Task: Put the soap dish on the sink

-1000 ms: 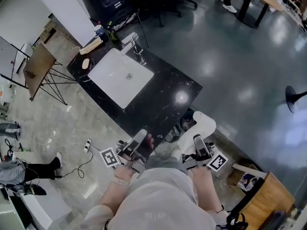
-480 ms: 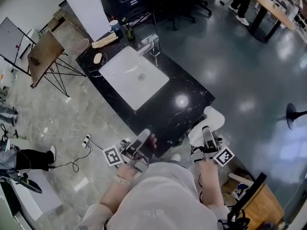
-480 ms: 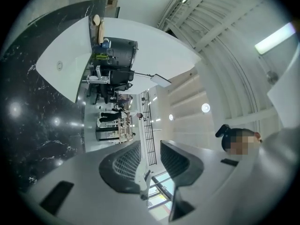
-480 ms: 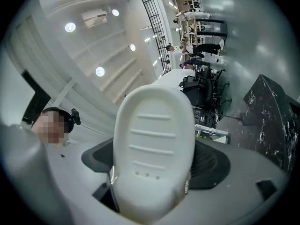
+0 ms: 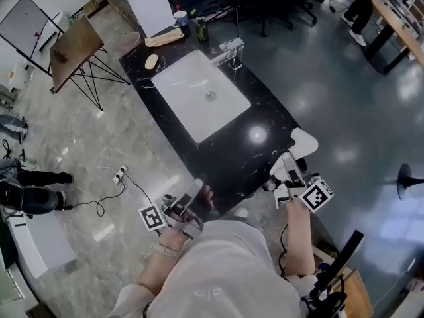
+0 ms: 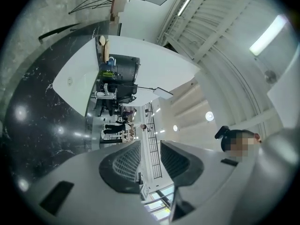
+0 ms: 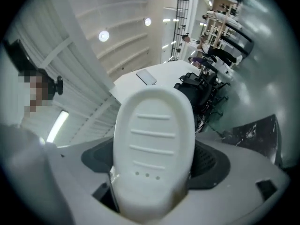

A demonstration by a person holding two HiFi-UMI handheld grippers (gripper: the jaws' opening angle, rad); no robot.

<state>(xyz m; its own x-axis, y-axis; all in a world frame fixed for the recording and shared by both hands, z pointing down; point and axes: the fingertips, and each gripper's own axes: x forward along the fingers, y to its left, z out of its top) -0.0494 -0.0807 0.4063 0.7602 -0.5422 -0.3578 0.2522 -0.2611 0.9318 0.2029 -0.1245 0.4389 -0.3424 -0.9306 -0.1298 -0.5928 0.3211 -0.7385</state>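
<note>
Right gripper (image 5: 290, 169) swung outward holding soap dish (image 5: 299, 146); left gripper's (image 5: 191, 195) jaws just opened, empty.

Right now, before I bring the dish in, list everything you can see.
counter: one, black marble, centre
sink basin: one, white, set in counter
tap: one, silver, basin's far edge
soap bar: one, pale, counter left of basin
cup: one, white, counter's far end
bottle: one, green, beside cup
easel: one, brown, floor left of counter
power strip: one, white, floor
soap dish: one, white, in right gripper
left gripper: one, grey, jaws just been opening, nothing between
right gripper: one, grey, shut on soap dish
</note>
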